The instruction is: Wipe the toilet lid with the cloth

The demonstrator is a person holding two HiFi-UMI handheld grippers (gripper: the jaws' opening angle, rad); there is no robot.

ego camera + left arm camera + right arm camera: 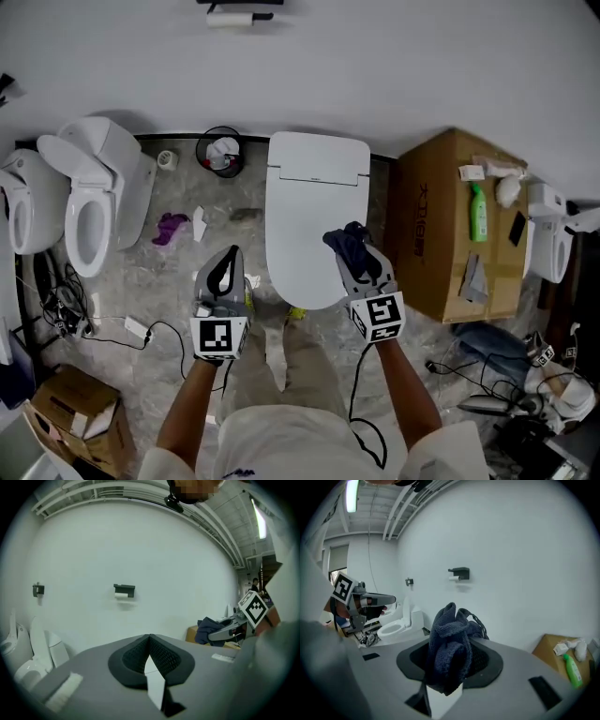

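The right gripper (356, 258) is clenched on the dark cloth (345, 240), which sits at the lower right of the closed white lid (305, 211) in the middle of the frame. The left gripper (224, 265) has its jaws pressed together on nothing, just left of the lid's lower end.

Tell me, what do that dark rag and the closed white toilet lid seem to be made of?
The rag looks like soft knitted or terry fabric, dark blue and matte: its ribbed, looped texture and limp folds show clearly. The toilet lid is probably hard moulded plastic, smooth and white with a slight sheen. The pictures alone can't settle whether it is another glossy material.
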